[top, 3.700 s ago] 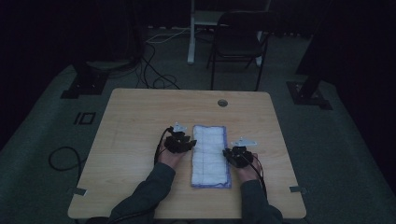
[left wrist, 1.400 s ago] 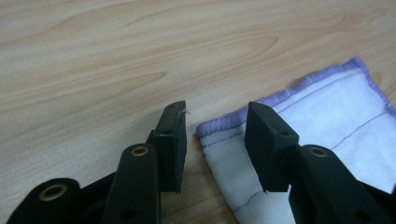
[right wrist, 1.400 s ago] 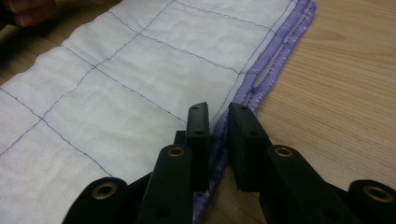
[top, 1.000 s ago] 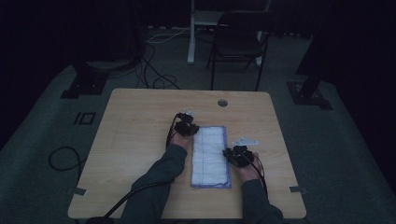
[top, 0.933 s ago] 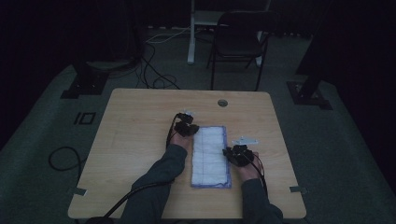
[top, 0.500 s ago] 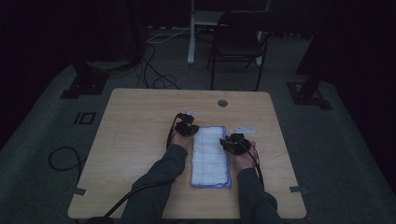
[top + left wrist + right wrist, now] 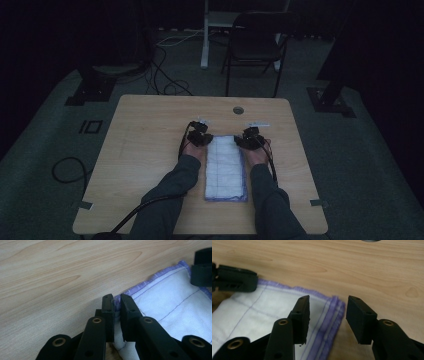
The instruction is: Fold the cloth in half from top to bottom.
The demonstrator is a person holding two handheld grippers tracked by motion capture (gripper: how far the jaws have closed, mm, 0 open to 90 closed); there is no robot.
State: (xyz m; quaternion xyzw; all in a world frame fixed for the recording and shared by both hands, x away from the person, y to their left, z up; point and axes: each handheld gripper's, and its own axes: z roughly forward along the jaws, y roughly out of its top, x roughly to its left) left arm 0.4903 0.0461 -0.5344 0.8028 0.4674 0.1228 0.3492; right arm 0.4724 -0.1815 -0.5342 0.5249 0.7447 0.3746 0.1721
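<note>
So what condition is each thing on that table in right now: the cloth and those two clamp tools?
Cloth: folded into a long strip, lying flat on the table.
Left gripper: shut on the cloth's far left corner.
Right gripper: open, jaws just been opening, straddling the cloth's far right corner without pinching it.
Table: wooden, with a round hole near its far edge.

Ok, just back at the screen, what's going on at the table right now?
A person is working a folded white cloth with purple edging on the wooden table, one tool in each hand. The left tool is pinched shut on the cloth's far left corner. The right tool is at the far right corner; its jaws have just been opening and straddle the purple hem without pressing on it.
</note>
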